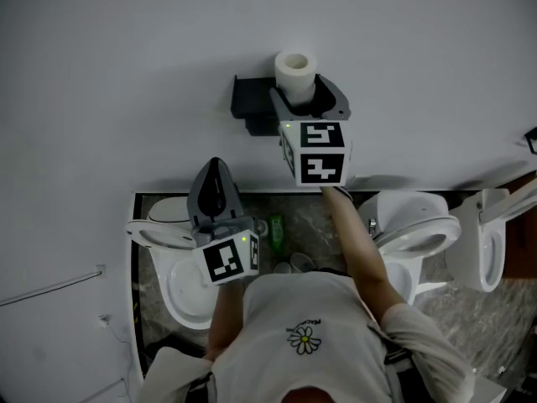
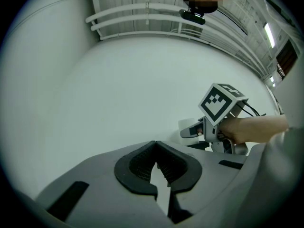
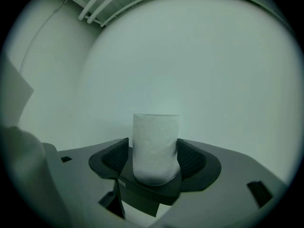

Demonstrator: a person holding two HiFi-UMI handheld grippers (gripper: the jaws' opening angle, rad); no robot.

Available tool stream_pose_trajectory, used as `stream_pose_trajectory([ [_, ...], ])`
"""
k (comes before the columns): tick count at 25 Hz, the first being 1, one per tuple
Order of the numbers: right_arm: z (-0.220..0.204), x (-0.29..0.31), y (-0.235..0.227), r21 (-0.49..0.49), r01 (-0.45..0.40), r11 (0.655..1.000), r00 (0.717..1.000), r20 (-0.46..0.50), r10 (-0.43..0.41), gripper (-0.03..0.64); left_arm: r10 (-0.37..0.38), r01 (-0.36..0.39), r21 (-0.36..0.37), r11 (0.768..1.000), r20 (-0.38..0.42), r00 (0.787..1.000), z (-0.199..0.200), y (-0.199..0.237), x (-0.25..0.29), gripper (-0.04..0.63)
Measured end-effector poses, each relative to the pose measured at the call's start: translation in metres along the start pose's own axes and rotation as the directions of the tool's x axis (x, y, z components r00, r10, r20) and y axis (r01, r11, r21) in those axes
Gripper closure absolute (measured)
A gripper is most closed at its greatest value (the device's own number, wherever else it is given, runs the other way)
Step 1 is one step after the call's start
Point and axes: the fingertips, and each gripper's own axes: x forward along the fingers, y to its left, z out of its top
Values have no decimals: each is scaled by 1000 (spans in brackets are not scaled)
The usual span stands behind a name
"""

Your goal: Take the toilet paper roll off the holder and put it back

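Note:
A white toilet paper roll [image 1: 295,71] stands upright against the pale wall, and my right gripper [image 1: 307,93] is shut on it. In the right gripper view the roll [image 3: 155,147] fills the gap between the two dark pads, and a dark piece of the holder [image 3: 148,190] lies under it. The black holder [image 1: 252,101] is fixed to the wall just left of the roll. Lower and to the left, my left gripper [image 1: 215,175] is shut and holds nothing; its tips [image 2: 155,145] touch. The right gripper's marker cube [image 2: 221,103] shows in the left gripper view.
Below me are a white toilet [image 1: 179,269] at the left, another toilet [image 1: 416,232] at the right and a third fixture [image 1: 492,243] further right. A green bottle [image 1: 275,230] stands on the dark stone floor between them. A thin cable [image 1: 50,288] runs along the wall.

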Motion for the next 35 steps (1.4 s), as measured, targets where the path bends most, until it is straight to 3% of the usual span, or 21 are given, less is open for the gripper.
stream_pose_trajectory([
  [21, 5, -4, -3, -22, 7, 1000, 1000, 10, -7, 342, -1, 1, 1, 1000, 2, 1000, 1, -2, 2, 580],
  [30, 54, -21, -6, -70, -10, 998, 992, 125, 19, 342, -4, 4, 3, 1000, 16, 1000, 9, -5, 1, 580],
  [35, 85, -54, -24, -100, -29, 995, 964, 260, 55, 344, -28, 28, -21, 999, 12, 1000, 22, -25, 8, 580],
])
